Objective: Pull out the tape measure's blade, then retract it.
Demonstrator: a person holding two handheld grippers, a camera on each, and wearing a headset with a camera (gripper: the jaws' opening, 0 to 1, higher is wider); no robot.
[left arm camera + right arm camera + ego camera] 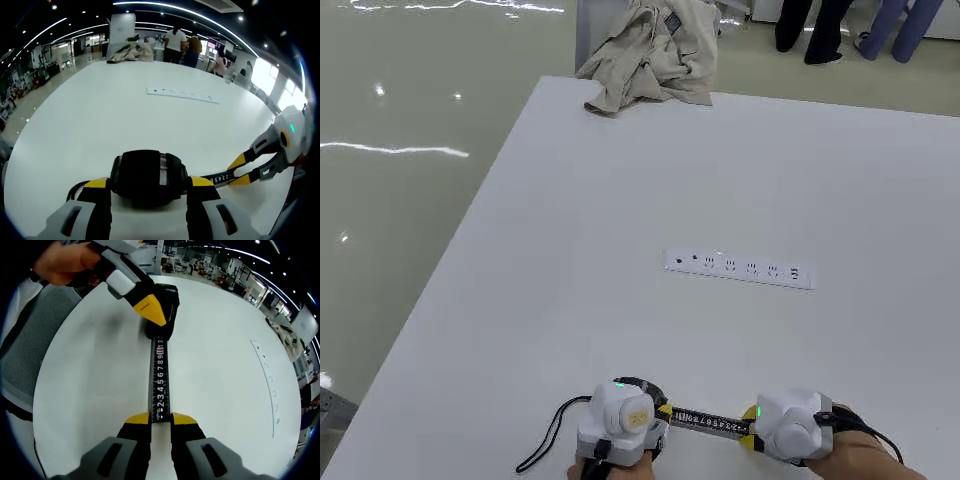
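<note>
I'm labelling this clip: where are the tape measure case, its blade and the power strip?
tape measure case (148,175), left gripper view, black housing top.
blade (160,380), right gripper view, numbered middle stretch.
power strip (738,268), head view, middle of socket face.

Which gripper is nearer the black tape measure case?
Left. The left gripper clamps the black tape measure case; the right gripper pinches the pulled-out blade, apart from the case.

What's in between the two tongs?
The tape measure's blade stretches from the black case in the left tongs to the right tongs, clearest in the right gripper view.
</note>
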